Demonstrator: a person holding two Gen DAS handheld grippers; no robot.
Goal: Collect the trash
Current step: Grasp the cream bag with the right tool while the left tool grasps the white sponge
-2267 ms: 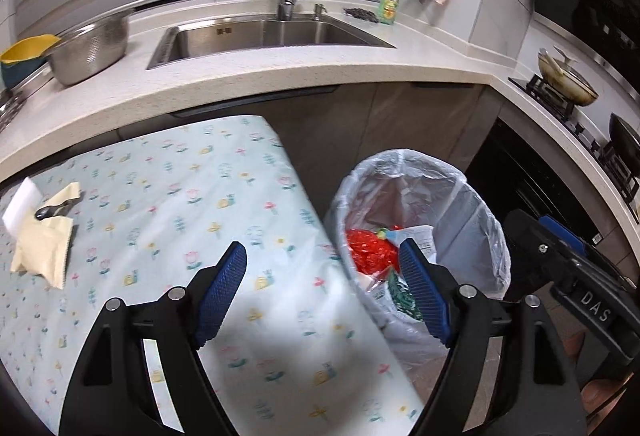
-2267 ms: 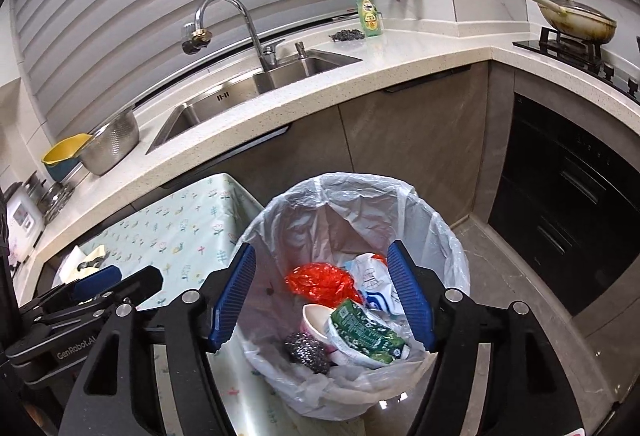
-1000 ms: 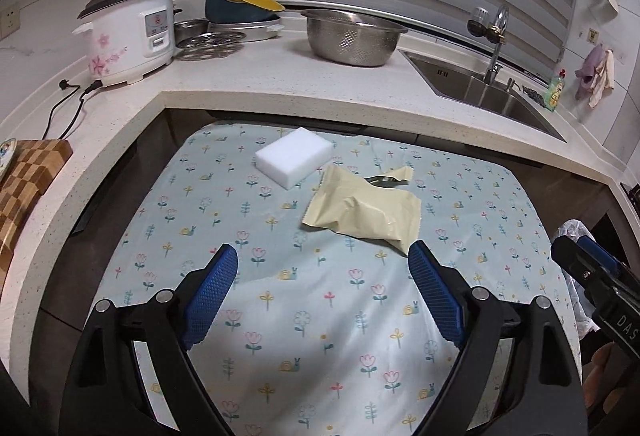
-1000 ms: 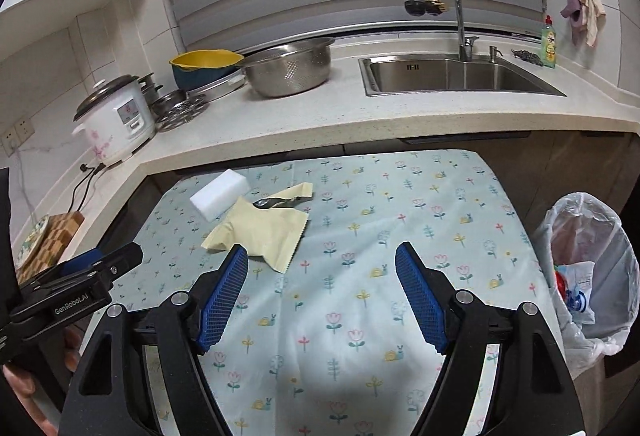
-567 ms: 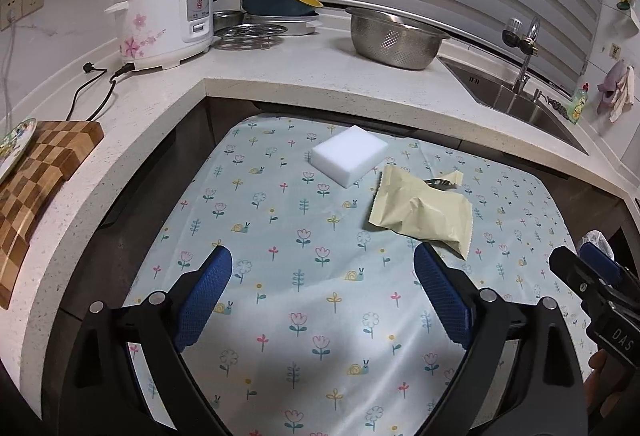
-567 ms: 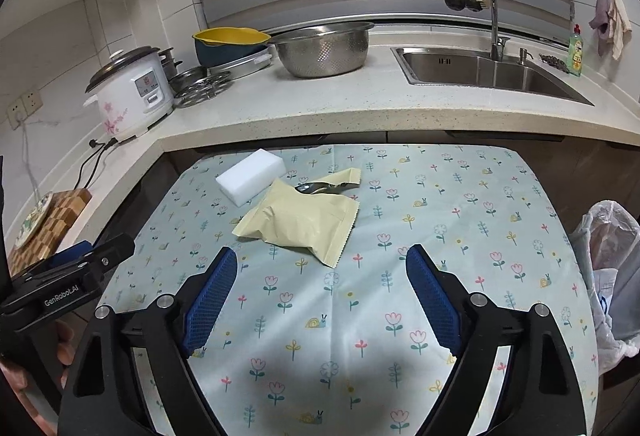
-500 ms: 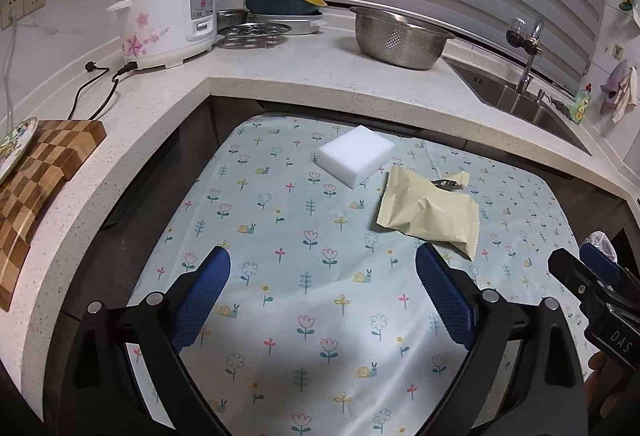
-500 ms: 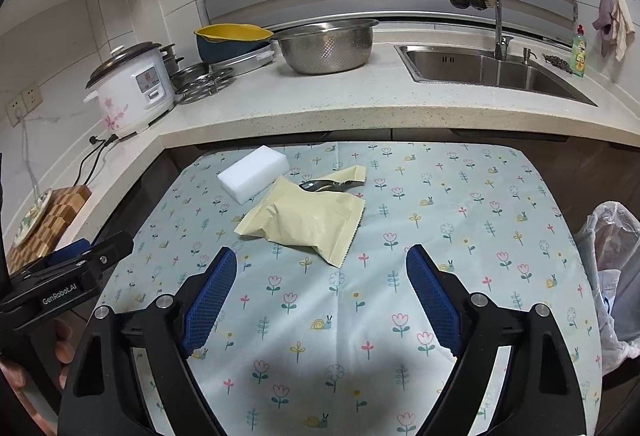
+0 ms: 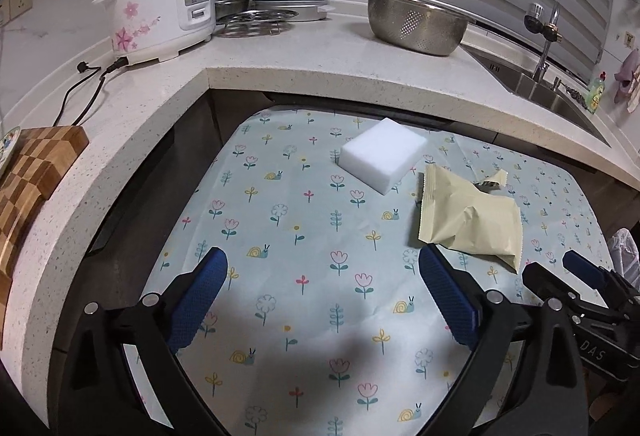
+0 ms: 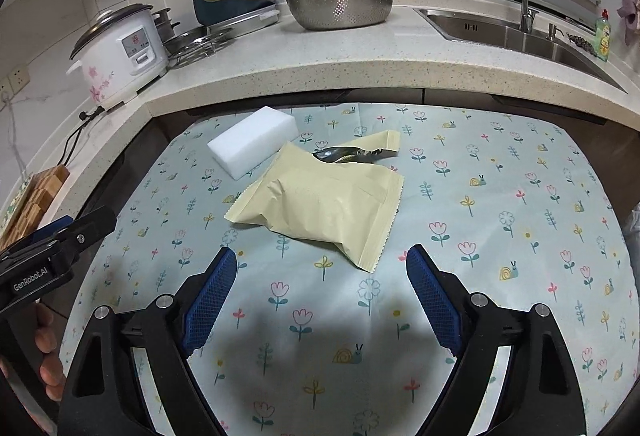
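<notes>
A torn pale-yellow snack wrapper lies crumpled on the flowered tablecloth, its ripped-off strip just behind it. A white sponge block sits beside it to the left. My right gripper hovers open just short of the wrapper, nothing between its blue pads. In the left wrist view the sponge is ahead and the wrapper is ahead to the right. My left gripper is open and empty over bare cloth.
The lined trash bin's bag peeks in past the table's right edge. A counter wraps around the table, bearing a rice cooker, steel colander, wooden board and sink. A hand holds the left gripper.
Both grippers swung from over the trash bin to the table, then came forward and down toward the wrapper and sponge. Both jaws opened a little wider.
</notes>
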